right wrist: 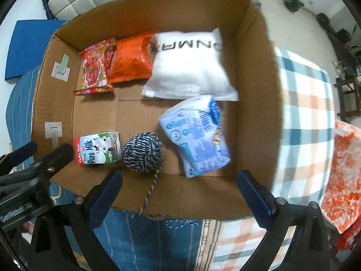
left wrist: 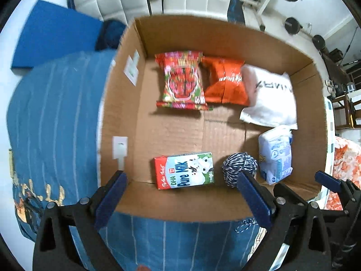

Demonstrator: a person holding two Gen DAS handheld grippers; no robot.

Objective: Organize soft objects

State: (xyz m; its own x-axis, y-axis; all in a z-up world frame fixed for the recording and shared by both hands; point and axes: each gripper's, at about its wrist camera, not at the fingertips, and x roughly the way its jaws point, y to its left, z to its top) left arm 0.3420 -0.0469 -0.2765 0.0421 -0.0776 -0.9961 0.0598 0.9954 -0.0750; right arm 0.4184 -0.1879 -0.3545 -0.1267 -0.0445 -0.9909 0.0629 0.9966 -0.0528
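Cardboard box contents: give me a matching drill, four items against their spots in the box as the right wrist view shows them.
Items:
1. milk carton
2. yarn ball
3. white pillow pack
4. orange snack bag

Places:
A. far side, between the red snack bag and the white pack
B. near left corner of the cardboard box
C. far right
D. near side, just right of the carton

Pairs: 1-B, 2-D, 3-C, 4-A

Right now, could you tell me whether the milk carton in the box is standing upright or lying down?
Lying down: the milk carton rests on its side on the cardboard box floor, printed face up, beside the yarn ball.
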